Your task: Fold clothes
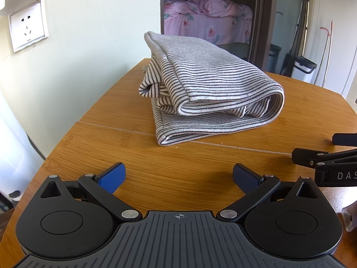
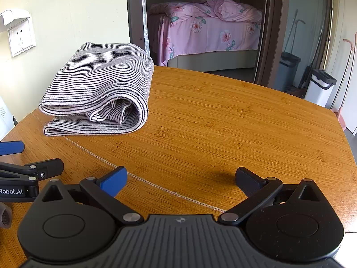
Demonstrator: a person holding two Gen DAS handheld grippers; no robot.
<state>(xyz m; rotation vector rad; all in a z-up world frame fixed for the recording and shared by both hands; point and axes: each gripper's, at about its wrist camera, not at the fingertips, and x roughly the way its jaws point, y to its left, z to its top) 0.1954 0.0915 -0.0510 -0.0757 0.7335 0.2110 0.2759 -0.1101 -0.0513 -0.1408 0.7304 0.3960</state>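
Toward the counter's [image 2: 223, 120] far wall-side edge: lying in a thick bundle, the striped garment [image 1: 207, 89], already doubled over, inner layers bunching loose at the near opening. Hovering well short of that garment, empty, fingers spread wide: left gripper [image 1: 178, 178] and right gripper [image 2: 180, 179], side by side. Judging the fold nearly done. Worth tucking those loose inner layers before pressing flat; worth approaching low, pinching only the top layer's edge, keeping the bundle from sliding off beyond.
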